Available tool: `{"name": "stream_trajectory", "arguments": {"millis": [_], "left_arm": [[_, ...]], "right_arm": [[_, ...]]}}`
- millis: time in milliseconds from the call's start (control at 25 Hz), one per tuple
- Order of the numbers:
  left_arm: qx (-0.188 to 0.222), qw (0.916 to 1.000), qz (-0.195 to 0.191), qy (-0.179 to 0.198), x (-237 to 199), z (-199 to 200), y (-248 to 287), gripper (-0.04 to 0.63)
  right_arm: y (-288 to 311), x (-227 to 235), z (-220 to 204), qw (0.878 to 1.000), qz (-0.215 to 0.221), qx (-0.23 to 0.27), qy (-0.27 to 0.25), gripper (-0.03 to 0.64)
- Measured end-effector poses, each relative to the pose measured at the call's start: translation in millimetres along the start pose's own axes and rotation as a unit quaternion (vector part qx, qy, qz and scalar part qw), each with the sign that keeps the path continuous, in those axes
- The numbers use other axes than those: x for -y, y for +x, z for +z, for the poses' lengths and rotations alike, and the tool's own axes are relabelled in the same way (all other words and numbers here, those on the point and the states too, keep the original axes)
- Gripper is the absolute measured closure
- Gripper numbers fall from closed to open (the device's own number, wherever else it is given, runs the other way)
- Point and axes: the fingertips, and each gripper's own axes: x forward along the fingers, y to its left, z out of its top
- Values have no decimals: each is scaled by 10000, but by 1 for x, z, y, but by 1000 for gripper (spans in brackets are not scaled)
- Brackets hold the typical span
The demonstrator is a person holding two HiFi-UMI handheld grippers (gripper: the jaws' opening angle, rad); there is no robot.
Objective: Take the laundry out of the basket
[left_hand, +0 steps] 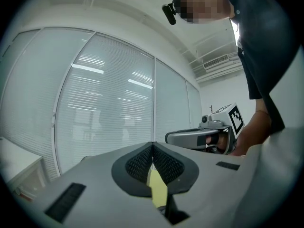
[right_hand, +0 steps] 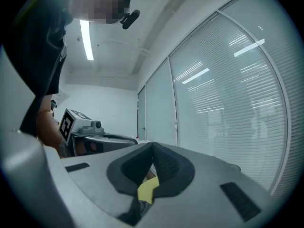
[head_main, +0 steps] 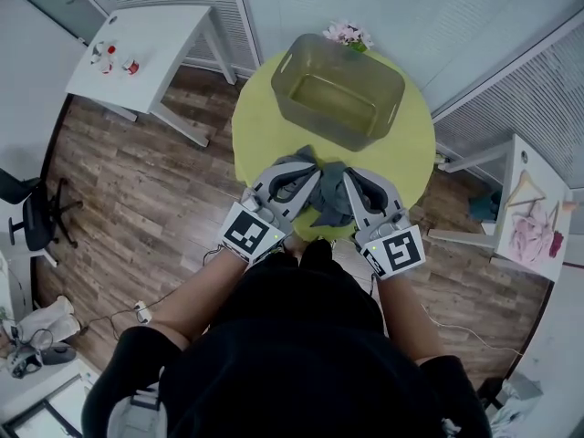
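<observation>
A translucent grey basket (head_main: 297, 62) stands on the far half of the round yellow-green table (head_main: 265, 135), and its inside looks bare. A heap of grey laundry (head_main: 333, 199) lies at the table's near edge. My left gripper (head_main: 313, 170) and right gripper (head_main: 349, 173) hover on either side of the heap, tips close together over it. In the left gripper view the left gripper (left_hand: 153, 146) has its pads meeting with nothing between them. The right gripper (right_hand: 153, 146) in its own view is shut the same way. Only yellow table shows through the gaps below the pads.
Pink flowers (head_main: 347, 35) sit behind the basket. A white desk (head_main: 146, 39) with small red items stands at the far left, and an office chair (head_main: 36, 213) at the left. On the right is a white table (head_main: 534, 217) with pink cloth and a hanger. Blinds cover the windows.
</observation>
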Motion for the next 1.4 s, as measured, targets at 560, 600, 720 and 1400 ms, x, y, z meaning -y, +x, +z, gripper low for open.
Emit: {"name": "stream_trajectory", "arguments": {"millis": [560, 600, 720, 1400], "left_arm": [[28, 10000, 55, 8, -10, 2, 4, 584], [11, 10000, 44, 22, -10, 1, 4, 584], [53, 10000, 63, -29, -11, 1, 5, 584], [-60, 10000, 29, -19, -8, -6, 10, 584]], "right_arm": [[12, 2, -1, 10000, 74, -28, 12, 594], [13, 1, -1, 10000, 80, -33, 11, 594], [13, -1, -1, 9999, 110, -48, -11, 594], [12, 1, -11, 9998, 92, -153, 4, 594]]}}
